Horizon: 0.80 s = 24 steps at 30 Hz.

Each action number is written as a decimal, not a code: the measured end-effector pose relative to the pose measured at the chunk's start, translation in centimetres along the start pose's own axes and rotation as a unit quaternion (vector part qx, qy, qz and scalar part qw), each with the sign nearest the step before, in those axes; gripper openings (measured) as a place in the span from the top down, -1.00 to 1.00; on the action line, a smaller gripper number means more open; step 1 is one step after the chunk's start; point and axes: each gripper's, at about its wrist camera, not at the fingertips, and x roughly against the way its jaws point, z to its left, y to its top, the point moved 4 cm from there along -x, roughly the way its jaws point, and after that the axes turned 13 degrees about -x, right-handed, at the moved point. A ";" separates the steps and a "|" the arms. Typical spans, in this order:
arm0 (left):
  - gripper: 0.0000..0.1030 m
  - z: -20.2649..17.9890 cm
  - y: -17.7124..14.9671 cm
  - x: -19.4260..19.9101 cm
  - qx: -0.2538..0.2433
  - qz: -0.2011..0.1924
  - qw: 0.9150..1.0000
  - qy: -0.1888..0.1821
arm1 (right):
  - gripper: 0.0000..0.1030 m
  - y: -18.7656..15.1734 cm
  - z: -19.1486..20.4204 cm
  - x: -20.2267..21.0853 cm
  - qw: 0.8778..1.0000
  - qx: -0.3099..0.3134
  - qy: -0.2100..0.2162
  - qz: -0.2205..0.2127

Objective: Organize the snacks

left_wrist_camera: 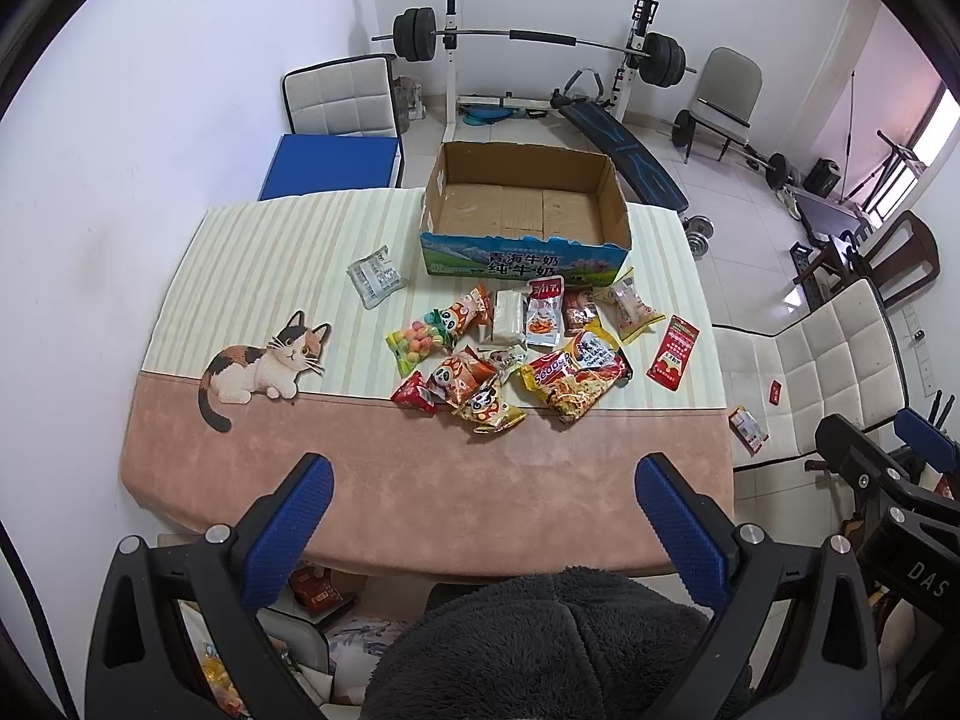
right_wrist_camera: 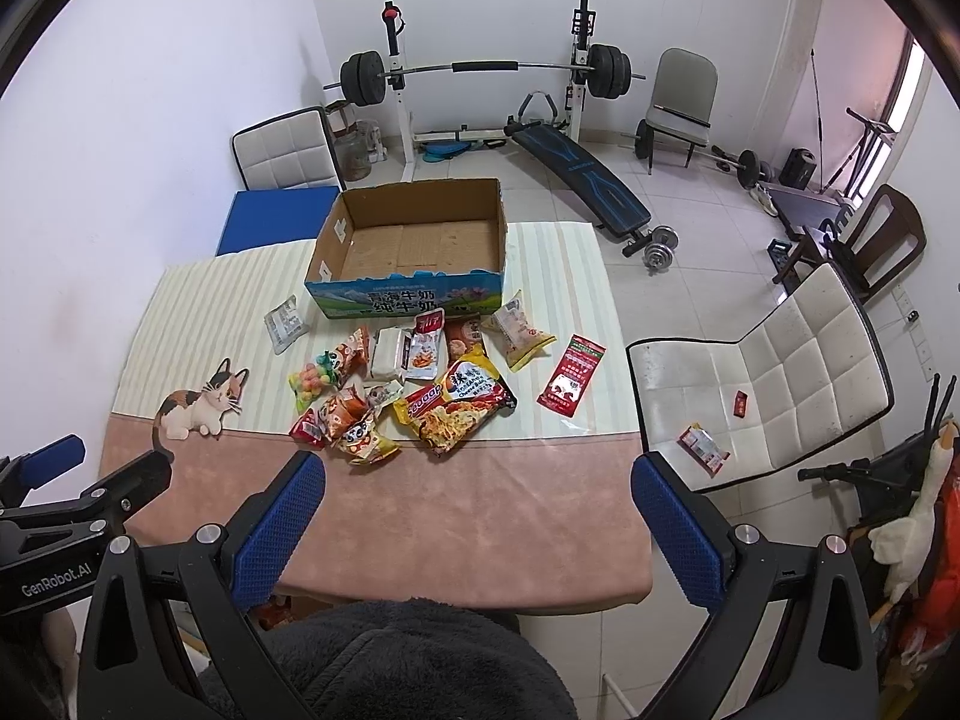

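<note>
- A loose heap of brightly coloured foil and plastic snack packets (left_wrist_camera: pixel 510 348) is seen at the centre of the left wrist view, spread over the striped part of the table, just in front of the box.
- Within the heap, a yellow-and-red instant noodle packet (left_wrist_camera: pixel 573 378) is shown at its lower right edge, with orange panda-printed packets (left_wrist_camera: pixel 474 390) at the lower left and a clear bag of pastel candy balls (left_wrist_camera: pixel 414 345) at the left.
- A flat red sachet (left_wrist_camera: pixel 673 352) is placed apart, right of the heap, and a silver-grey packet (left_wrist_camera: pixel 375 274) lies apart at the upper left of it.
- An open brown cardboard box with a blue printed front (right_wrist_camera: pixel 414 240) is set above the heap in the frame, its floor bare.
- The table is covered by a cream-striped and pink tablecloth (left_wrist_camera: pixel 420 492) printed with a calico cat (left_wrist_camera: pixel 264 363) at the left.
- The left gripper (left_wrist_camera: pixel 483 516) is held low in the frame over the pink band, its blue-padded jaws spread wide with nothing between them.
- The right gripper (right_wrist_camera: pixel 477 516) is likewise held wide apart and unloaded, over the near table edge.
- A white quilted chair (right_wrist_camera: pixel 774 384) is seen at the right, with a small packet (right_wrist_camera: pixel 703 449) on its seat.
- A barbell rack (right_wrist_camera: pixel 486 69) is visible at the upper centre, against the wall.
</note>
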 end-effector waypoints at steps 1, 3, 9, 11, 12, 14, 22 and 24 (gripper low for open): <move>-1.00 0.0 -0.2 -0.1 0.000 0.000 1.000 0.000 | -1.00 0.0 0.1 0.0 1.000 0.000 0.000 0.000; -1.00 -0.1 0.0 0.0 0.001 0.000 1.000 -0.001 | -1.00 0.0 0.0 0.0 1.000 0.000 0.001 -0.001; -1.00 0.0 -0.1 0.0 0.000 -0.001 1.000 0.000 | -1.00 -0.1 -0.1 0.0 1.000 0.000 0.001 -0.001; -1.00 0.0 -0.1 0.0 -0.001 -0.002 1.000 -0.001 | -1.00 -0.1 -0.1 0.0 1.000 0.000 0.001 -0.001; -1.00 0.0 -0.1 0.0 -0.001 -0.002 1.000 0.000 | -1.00 -0.1 -0.1 0.1 1.000 0.000 0.001 -0.001; -1.00 0.0 -0.1 -0.1 -0.001 -0.003 1.000 -0.002 | -1.00 -0.1 -0.1 0.0 1.000 0.000 0.002 -0.002; -1.00 -0.1 0.2 0.0 -0.001 -0.003 1.000 -0.002 | -1.00 0.0 0.0 0.2 1.000 -0.001 0.002 -0.002; -1.00 -0.1 0.3 0.0 -0.001 -0.004 1.000 -0.002 | -1.00 0.0 0.0 0.2 1.000 -0.001 0.004 -0.002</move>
